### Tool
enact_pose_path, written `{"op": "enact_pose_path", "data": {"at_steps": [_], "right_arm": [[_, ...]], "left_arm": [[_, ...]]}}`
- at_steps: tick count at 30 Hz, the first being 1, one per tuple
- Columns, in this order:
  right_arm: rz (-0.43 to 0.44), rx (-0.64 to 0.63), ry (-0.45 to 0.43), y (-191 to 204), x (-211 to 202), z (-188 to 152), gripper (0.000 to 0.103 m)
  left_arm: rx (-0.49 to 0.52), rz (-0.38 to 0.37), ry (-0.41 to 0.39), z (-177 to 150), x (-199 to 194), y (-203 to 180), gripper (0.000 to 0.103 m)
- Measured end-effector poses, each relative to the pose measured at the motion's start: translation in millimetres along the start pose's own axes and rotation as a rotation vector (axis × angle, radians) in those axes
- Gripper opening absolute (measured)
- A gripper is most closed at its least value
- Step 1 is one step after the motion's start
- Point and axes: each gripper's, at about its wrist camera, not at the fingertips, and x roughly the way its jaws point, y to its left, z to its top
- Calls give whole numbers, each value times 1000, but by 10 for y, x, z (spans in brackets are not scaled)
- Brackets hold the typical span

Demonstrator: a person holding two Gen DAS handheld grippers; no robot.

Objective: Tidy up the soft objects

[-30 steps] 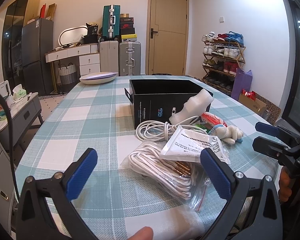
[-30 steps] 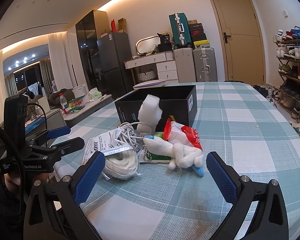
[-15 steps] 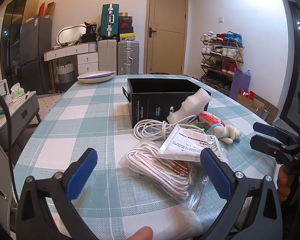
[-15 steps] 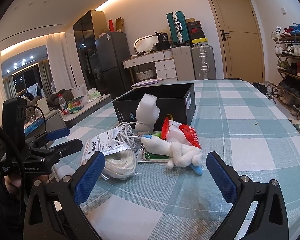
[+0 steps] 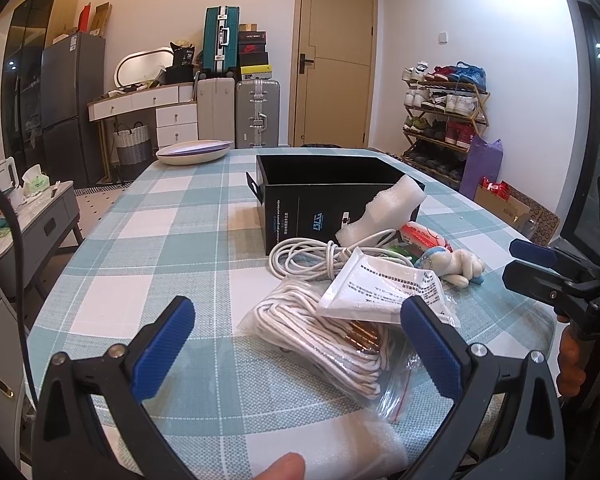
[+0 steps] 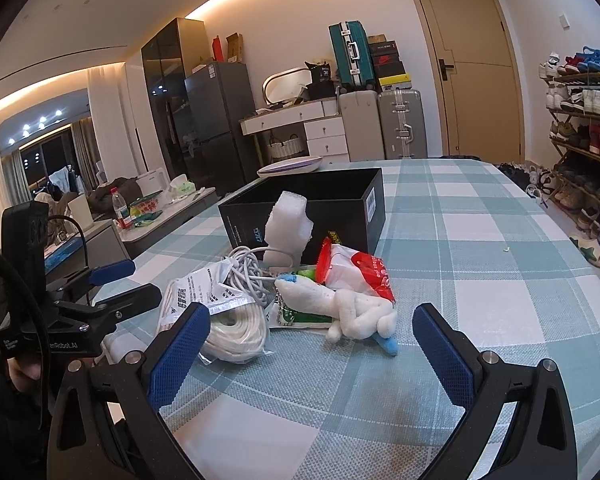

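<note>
A heap of soft items lies on the checked tablecloth [image 5: 168,248] in front of an open black box [image 5: 332,196]. Nearest my left gripper [image 5: 296,340] is a bagged coil of white rope [image 5: 324,332] with a white printed pouch [image 5: 384,292] on top. Behind them are a white cable [image 5: 304,256], a white foam block [image 5: 380,208], a red-and-white packet [image 6: 356,272] and a white plush toy [image 6: 352,308]. My right gripper [image 6: 312,344] hovers open just short of the plush. Both grippers hold nothing. Each one shows in the other's view, the left gripper [image 6: 116,284] and the right gripper [image 5: 540,268].
A white oval dish [image 5: 194,152] sits at the table's far end. Suitcases [image 5: 256,116], a dresser and a door stand behind; a shoe rack [image 5: 444,120] lines the right wall. A low side table [image 5: 28,216] with clutter is left of the table.
Both grippers have stayed open and nearly still; the views shift only slightly. The objects on the table have not moved.
</note>
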Motion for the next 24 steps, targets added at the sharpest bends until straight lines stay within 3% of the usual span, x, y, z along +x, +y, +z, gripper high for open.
{"op": "enact_pose_path", "data": {"at_steps": [13,17,24], "right_arm": [[-23,-7,63,-39,170,82,103],[-82,-9,90,-95,253,103,103],[-94,31,188,-220,481,117,102]], "left_arm": [[28,14,14,53,86,25,103],[32,10,-10,70,46,18,103],[27,-2,-17,112,11,69,103]]}}
